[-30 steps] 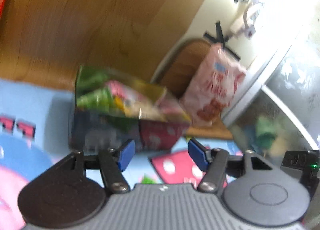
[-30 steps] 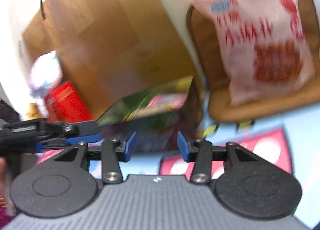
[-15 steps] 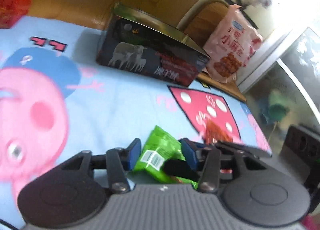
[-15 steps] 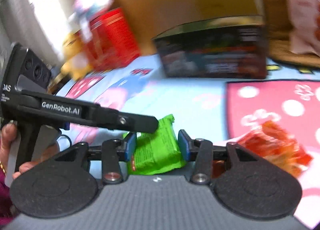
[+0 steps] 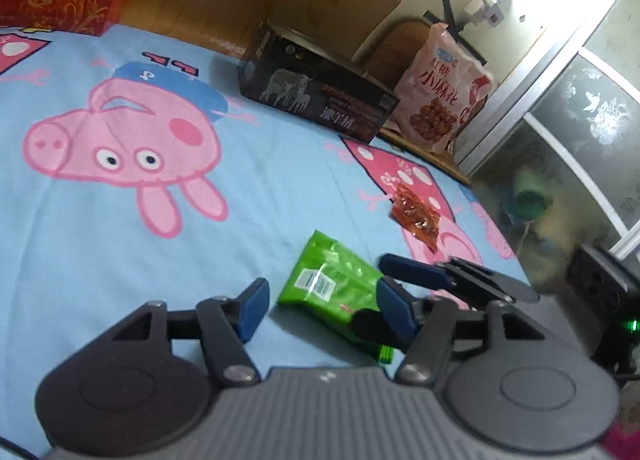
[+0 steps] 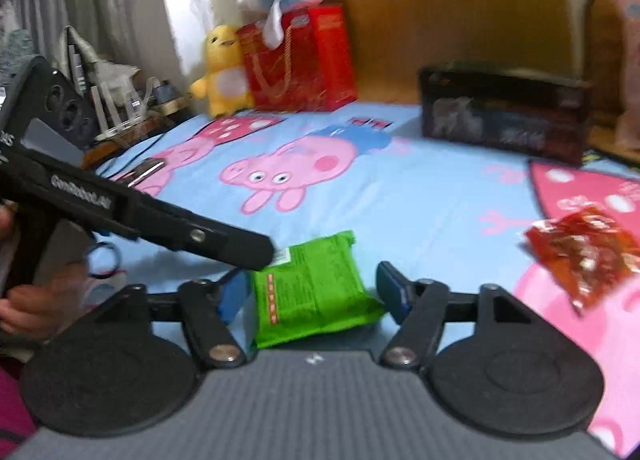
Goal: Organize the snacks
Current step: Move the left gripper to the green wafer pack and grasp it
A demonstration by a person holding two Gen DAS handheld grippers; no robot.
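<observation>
A green snack packet (image 5: 332, 284) lies flat on the blue cartoon sheet (image 5: 280, 180). My left gripper (image 5: 322, 306) reaches over its near end; its jaws are opening, and the packet lies between them with no pad pressing on it. My right gripper (image 6: 312, 292) comes at the same packet (image 6: 316, 288) from the other side. Its jaws are opening too, with the packet between them and a gap at the right pad. A red snack packet (image 5: 416, 216) lies further right on the sheet. The dark open box (image 5: 320, 100) stands at the far edge.
A pink snack bag (image 5: 444, 92) leans on a wooden chair behind the box. At the far left a red gift bag (image 6: 304, 60) stands with a yellow plush toy (image 6: 222, 68) beside it. A hand (image 6: 24, 300) holds the left gripper's handle.
Both views have swung from the dark box down to the sheet. The green packet came between both pairs of jaws, which now stand wider than half a second ago.
</observation>
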